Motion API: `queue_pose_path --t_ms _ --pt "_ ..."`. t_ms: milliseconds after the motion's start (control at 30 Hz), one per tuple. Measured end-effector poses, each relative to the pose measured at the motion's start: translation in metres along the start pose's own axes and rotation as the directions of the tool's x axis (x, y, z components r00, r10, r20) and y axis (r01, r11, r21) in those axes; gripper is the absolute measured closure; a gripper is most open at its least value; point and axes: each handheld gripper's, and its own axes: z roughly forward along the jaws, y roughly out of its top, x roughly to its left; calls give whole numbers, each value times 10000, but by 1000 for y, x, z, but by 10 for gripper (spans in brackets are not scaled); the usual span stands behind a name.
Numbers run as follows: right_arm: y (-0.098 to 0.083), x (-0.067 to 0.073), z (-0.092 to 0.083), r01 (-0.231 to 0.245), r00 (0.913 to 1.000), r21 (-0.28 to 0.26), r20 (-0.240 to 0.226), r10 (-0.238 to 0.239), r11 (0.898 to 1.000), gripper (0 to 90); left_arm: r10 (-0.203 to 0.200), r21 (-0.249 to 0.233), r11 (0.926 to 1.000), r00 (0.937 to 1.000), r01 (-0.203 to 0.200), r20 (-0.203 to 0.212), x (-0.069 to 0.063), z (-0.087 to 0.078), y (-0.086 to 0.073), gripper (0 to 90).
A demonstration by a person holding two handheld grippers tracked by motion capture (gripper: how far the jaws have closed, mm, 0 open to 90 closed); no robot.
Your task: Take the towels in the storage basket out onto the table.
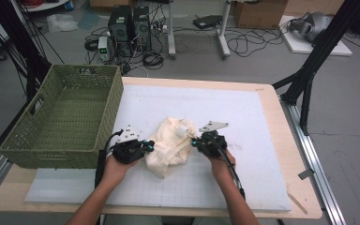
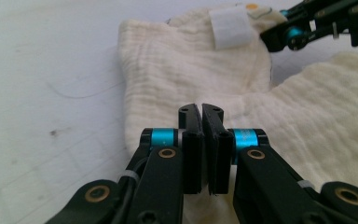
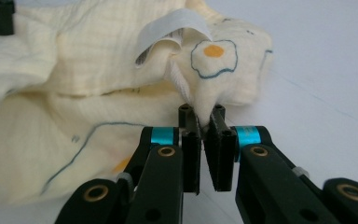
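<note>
A cream muslin garment (image 1: 168, 145) lies crumpled in the middle of the white mat. It has a white label (image 2: 230, 25) and a fried-egg print (image 3: 213, 53). My left gripper (image 1: 148, 146) sits at the garment's left edge. In the left gripper view its jaws (image 2: 201, 112) are shut over the cream fabric (image 2: 168, 79), and I see no fold between them. At the garment's right edge my right gripper (image 1: 194, 142) is shut on a raised fold of the cloth (image 3: 202, 114), just below the egg print. That same gripper (image 2: 270, 38) shows far off beside the label.
A green woven basket (image 1: 65, 117) stands at the table's left, close behind the left hand. The white mat (image 1: 243, 122) covers most of the wooden table (image 1: 286, 140). Cables, computer cases and black stand legs are on the floor beyond.
</note>
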Motion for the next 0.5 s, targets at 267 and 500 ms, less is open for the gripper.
queue_pose_path --t_ms 267,500 --pt "-22 -40 -47 -146 9929 962 1193 31 9953 854 560 377 9975 9937 -599 974 -33 27 7 850" --pt "-49 -49 -55 -580 9848 572 1669 477 9967 625 318 294 9990 9974 -337 644 -36 36 25 481"
